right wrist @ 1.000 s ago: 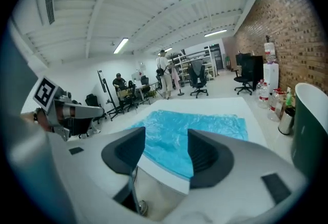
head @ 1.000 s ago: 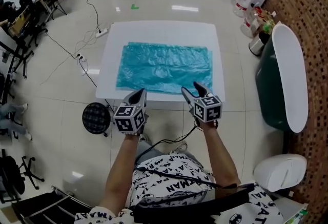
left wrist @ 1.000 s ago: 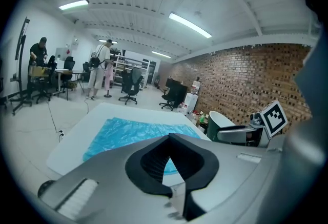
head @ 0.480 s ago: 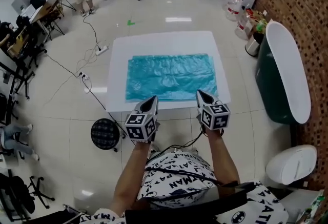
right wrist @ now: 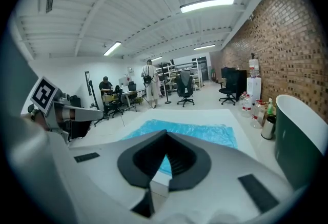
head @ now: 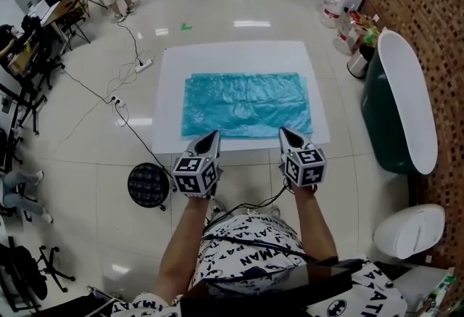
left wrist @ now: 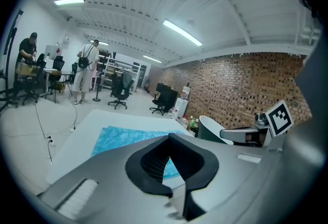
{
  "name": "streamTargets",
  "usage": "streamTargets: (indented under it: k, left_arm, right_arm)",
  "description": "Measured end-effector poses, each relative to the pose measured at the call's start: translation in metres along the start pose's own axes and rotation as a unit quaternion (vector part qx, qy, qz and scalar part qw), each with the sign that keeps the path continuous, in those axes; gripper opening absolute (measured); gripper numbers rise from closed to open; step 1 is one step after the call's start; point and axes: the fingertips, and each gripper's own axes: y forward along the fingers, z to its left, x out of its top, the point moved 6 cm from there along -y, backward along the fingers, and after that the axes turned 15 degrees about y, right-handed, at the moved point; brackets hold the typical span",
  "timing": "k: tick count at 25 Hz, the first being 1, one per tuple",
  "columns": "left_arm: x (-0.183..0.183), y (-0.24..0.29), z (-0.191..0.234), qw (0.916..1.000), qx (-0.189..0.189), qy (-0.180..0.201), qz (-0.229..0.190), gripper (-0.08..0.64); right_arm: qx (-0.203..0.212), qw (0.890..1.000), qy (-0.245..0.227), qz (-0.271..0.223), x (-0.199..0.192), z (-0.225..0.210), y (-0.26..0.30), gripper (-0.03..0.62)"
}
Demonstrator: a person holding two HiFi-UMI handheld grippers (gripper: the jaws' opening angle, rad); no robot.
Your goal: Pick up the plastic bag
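The pale tiled floor (head: 239,185) spread all round the white surface (head: 170,91), which lay square in front of the person. To the right of the surface stood a dark green tub (head: 384,127) with a white rim, well apart from it and against the brick wall.

The teal plastic bag (head: 246,105) lay flat and wrinkled on the surface, covering most of its middle and reaching closer to its near edge than to its far edge. In the right gripper view the bag (right wrist: 200,133) showed ahead of the jaws, not between them.

The left tool (head: 212,136) hung over the near edge of the surface, towards its left half, clenched with nothing between its jaws; its own view showed the tips (left wrist: 169,137) met. The right tool (head: 284,132) hung over the same edge, towards the right half, likewise clenched and empty (right wrist: 166,132). Neither touched the bag.

A round black object (head: 148,185) sat on the floor off the near left corner of the surface. A power strip (head: 143,64) lay off its far left corner.
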Motion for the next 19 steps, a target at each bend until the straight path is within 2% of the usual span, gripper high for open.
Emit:
streamTargets:
  k: [19]
  left_arm:
    - [-0.005,0.003,-0.004,1.0,0.001,-0.002,-0.002,0.0]
  right_arm:
    - [0.004,1.0,-0.021,-0.011,0.011,0.005,-0.01,0.005]
